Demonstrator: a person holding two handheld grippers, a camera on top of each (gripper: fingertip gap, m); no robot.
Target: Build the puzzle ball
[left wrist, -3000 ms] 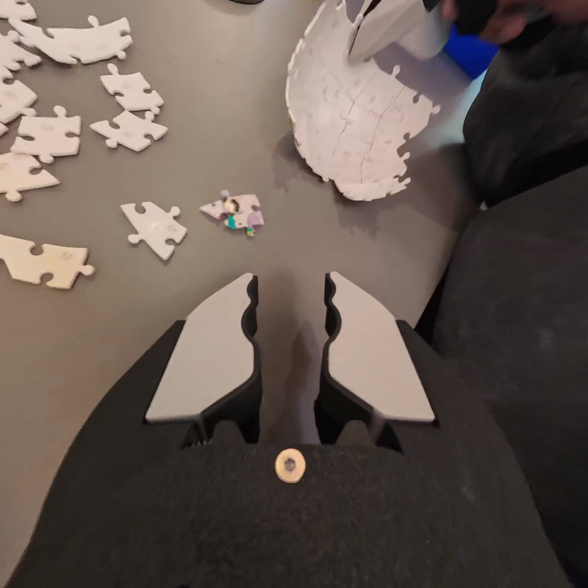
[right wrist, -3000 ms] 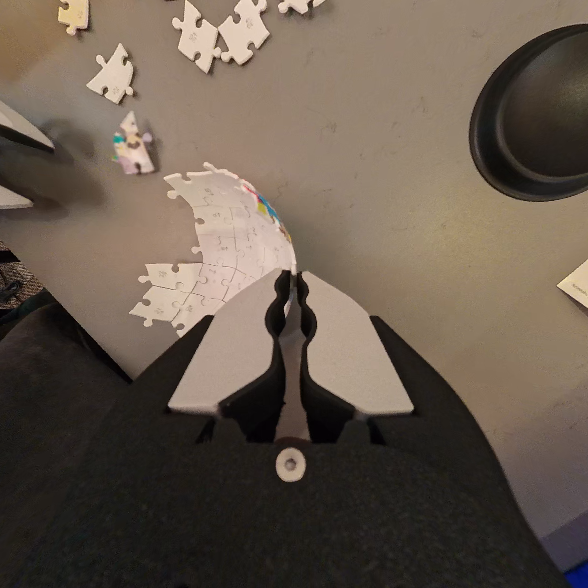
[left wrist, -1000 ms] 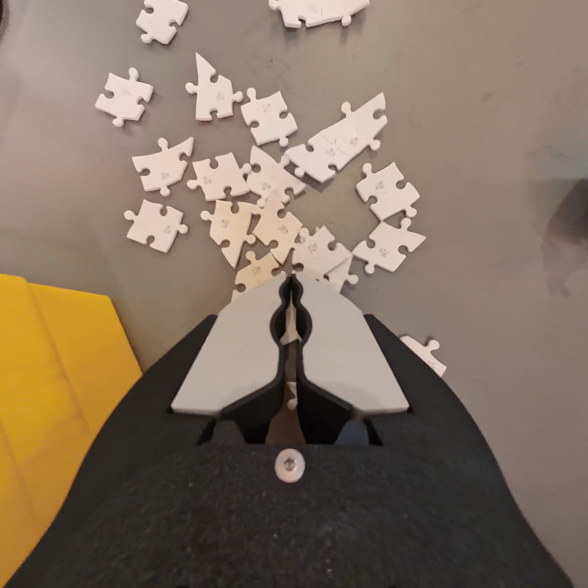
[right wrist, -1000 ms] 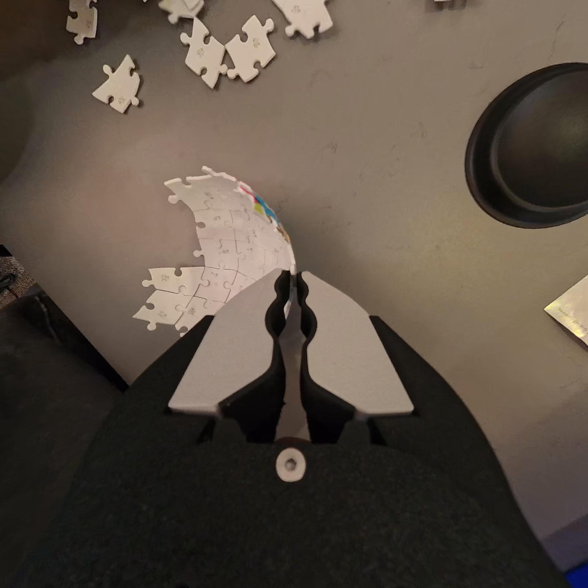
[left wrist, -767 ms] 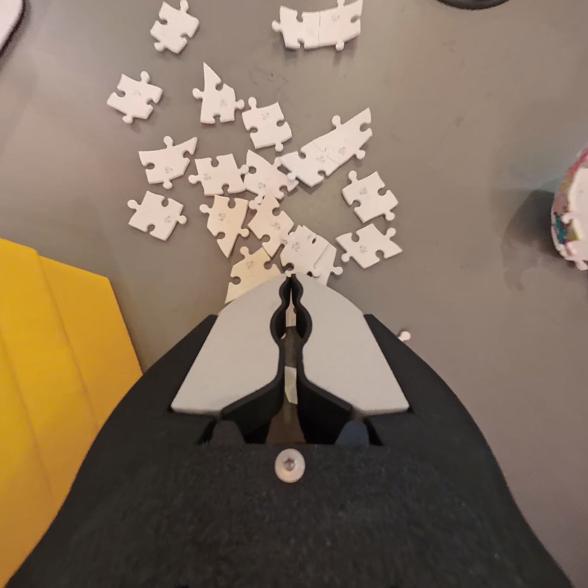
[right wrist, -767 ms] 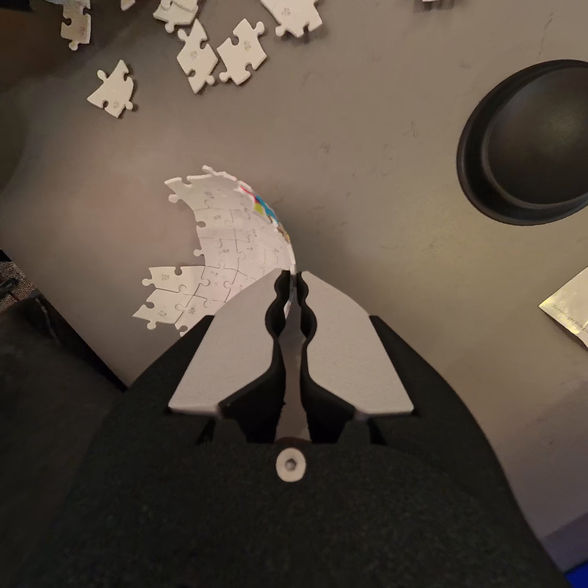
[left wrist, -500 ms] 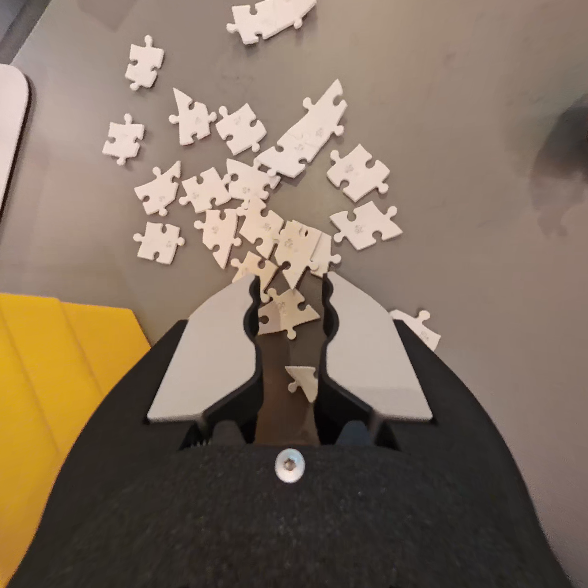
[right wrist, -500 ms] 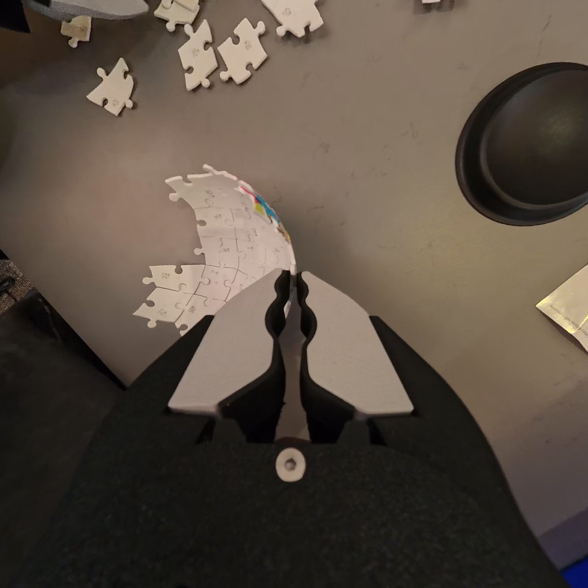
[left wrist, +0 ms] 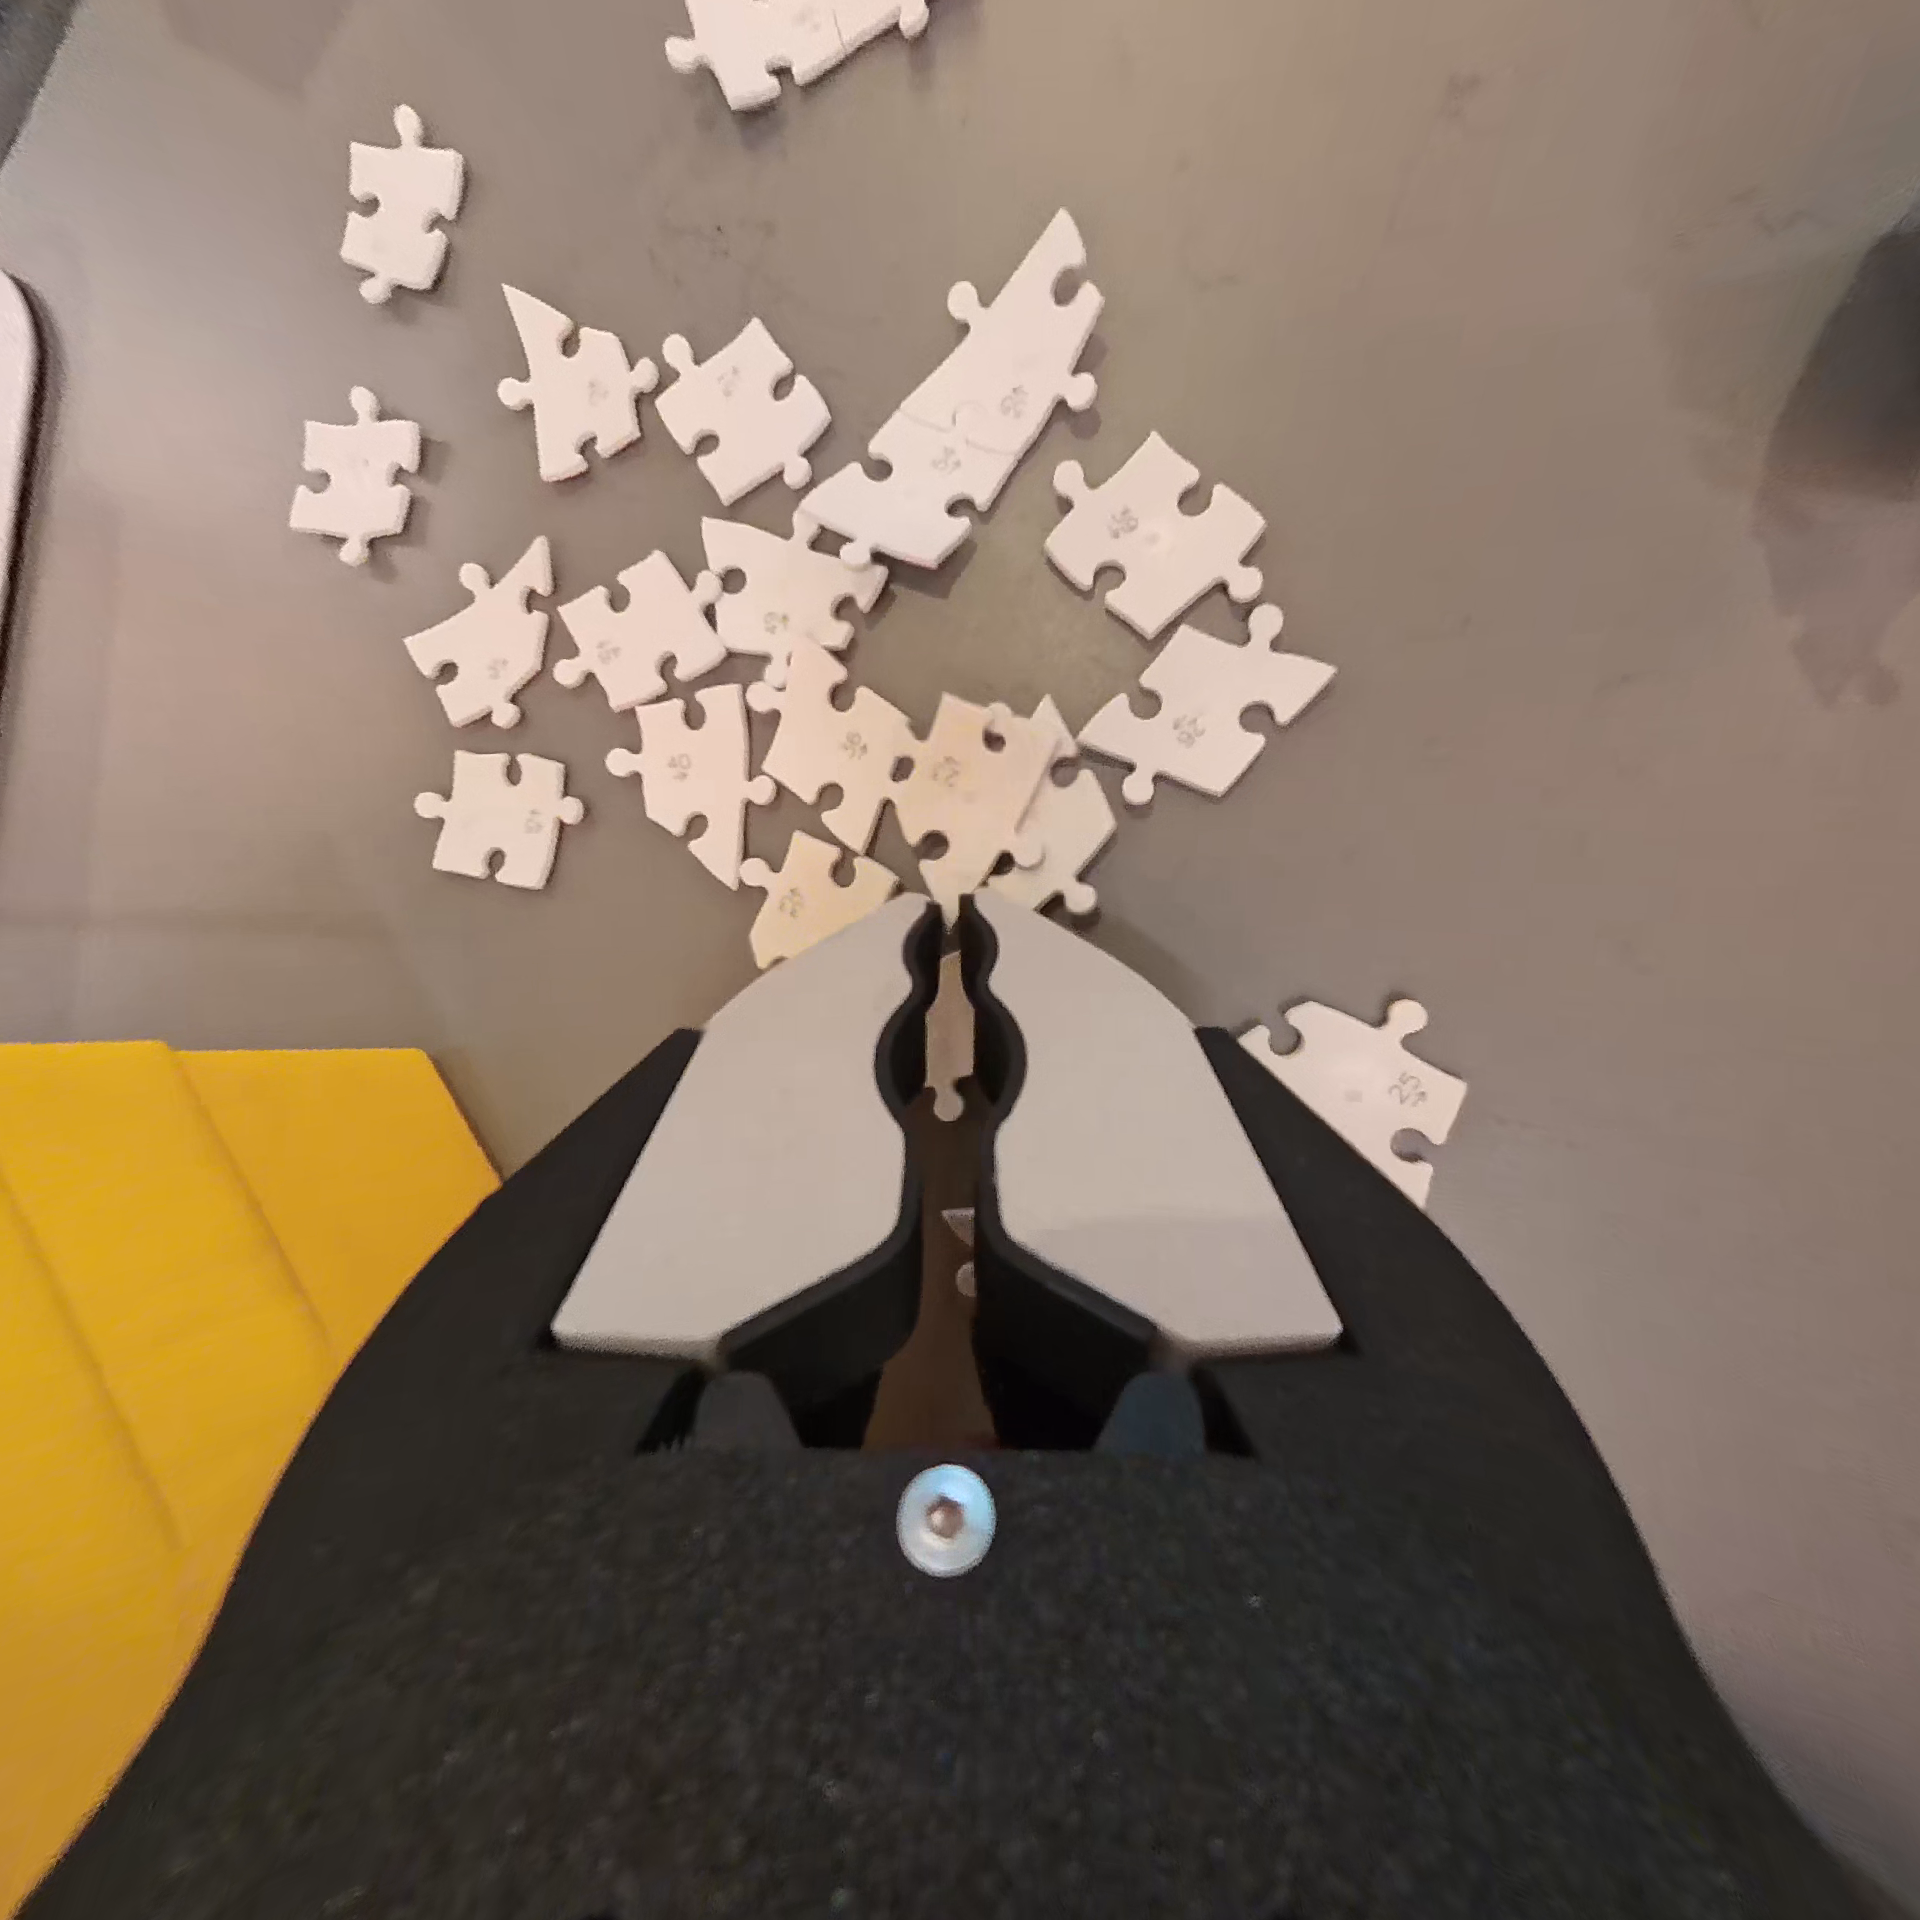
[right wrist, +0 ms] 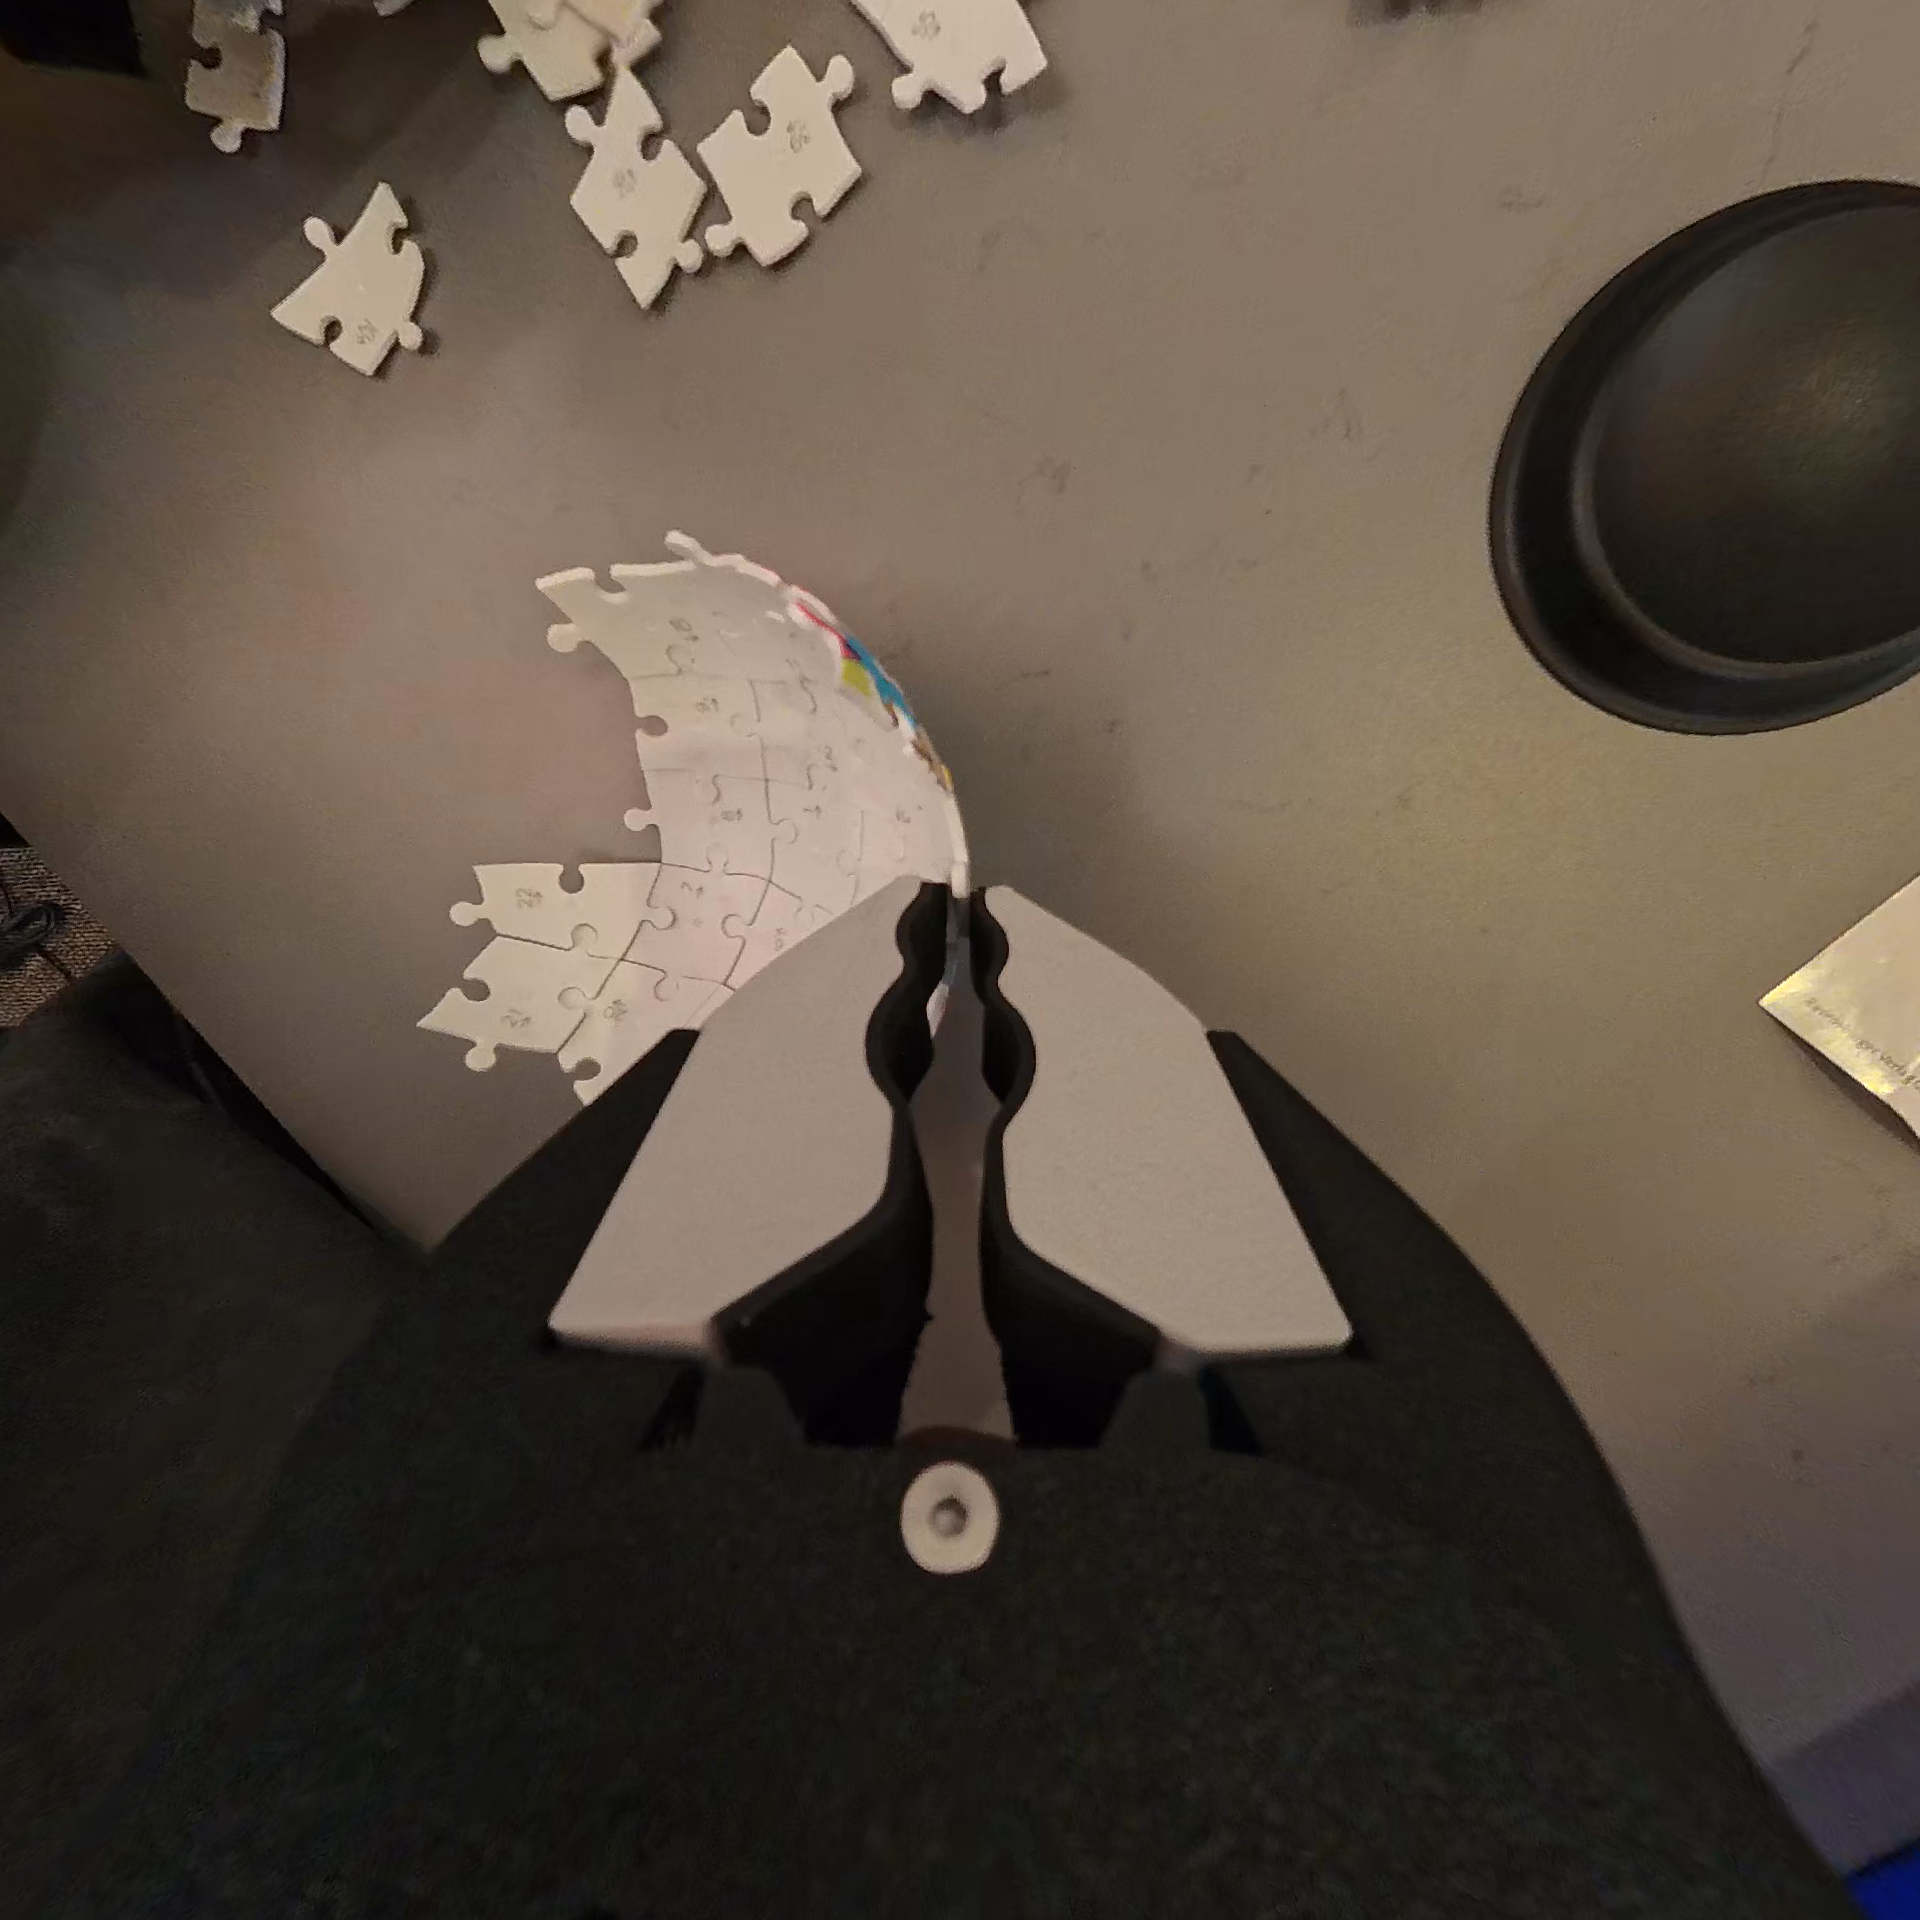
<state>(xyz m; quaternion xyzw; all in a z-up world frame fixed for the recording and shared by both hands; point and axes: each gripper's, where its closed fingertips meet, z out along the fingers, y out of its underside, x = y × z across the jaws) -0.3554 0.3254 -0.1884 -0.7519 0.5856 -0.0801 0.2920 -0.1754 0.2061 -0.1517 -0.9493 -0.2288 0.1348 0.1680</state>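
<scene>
Several loose white puzzle pieces (left wrist: 852,743) lie face down on the grey table (left wrist: 1507,520) in the left wrist view. My left gripper (left wrist: 951,914) is shut on one white puzzle piece (left wrist: 945,1060), seen edge-on between the fingers at the near edge of the pile. In the right wrist view my right gripper (right wrist: 961,899) is shut on the rim of the partly built puzzle ball (right wrist: 748,790), a curved white shell with a coloured outer face, held above the table. More loose pieces (right wrist: 779,156) lie beyond it.
A yellow sheet (left wrist: 187,1247) lies left of my left gripper, and a single piece (left wrist: 1361,1081) lies to its right. A black round stand (right wrist: 1745,457) sits at the right, with a paper sheet (right wrist: 1860,1008) near it. Dark fabric (right wrist: 156,1195) lies past the table's edge at left. My right fingertips sit around 20 centimeters from my left ones.
My left gripper moved from near the ball to the pile, opened over a piece half a second ago, and has now shut on it. My right gripper stays shut on the ball.
</scene>
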